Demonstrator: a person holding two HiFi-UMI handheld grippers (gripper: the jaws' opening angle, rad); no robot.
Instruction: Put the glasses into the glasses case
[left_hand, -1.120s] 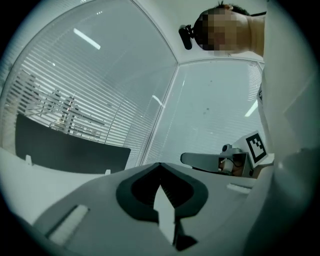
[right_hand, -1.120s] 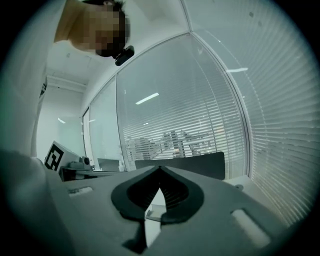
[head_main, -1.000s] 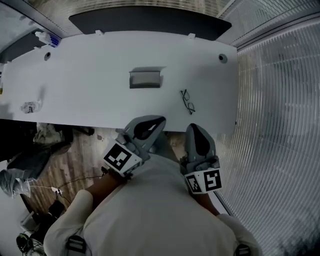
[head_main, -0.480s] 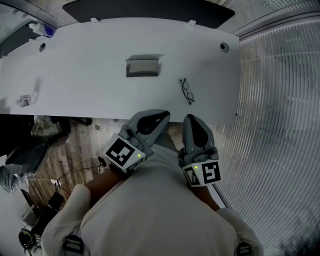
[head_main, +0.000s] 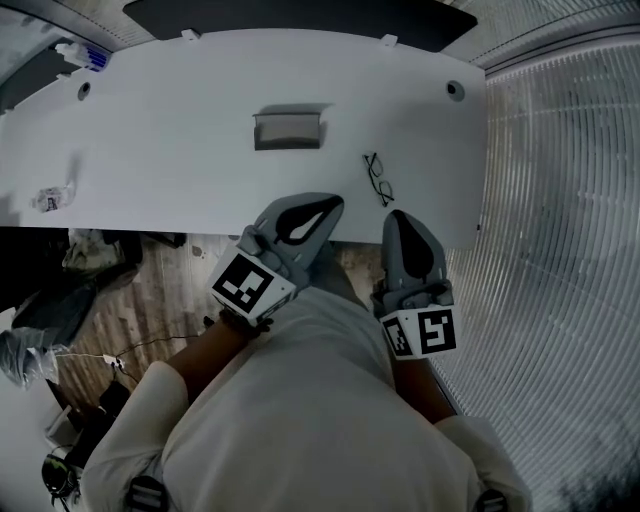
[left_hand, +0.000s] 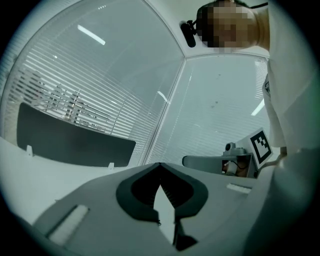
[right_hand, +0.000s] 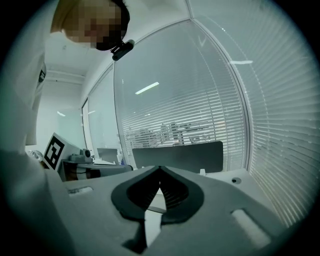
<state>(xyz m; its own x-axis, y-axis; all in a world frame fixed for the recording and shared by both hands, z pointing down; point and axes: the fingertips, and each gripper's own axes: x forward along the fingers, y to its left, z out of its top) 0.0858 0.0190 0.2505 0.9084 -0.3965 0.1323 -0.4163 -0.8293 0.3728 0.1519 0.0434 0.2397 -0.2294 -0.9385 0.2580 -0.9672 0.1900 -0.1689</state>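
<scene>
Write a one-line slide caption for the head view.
Left gripper and right gripper, shut, near desk edge; glasses lie right of the case.

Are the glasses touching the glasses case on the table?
Apart. The head view shows the glasses lying to the right of the glasses case, with a bare strip of white table between them.
</scene>
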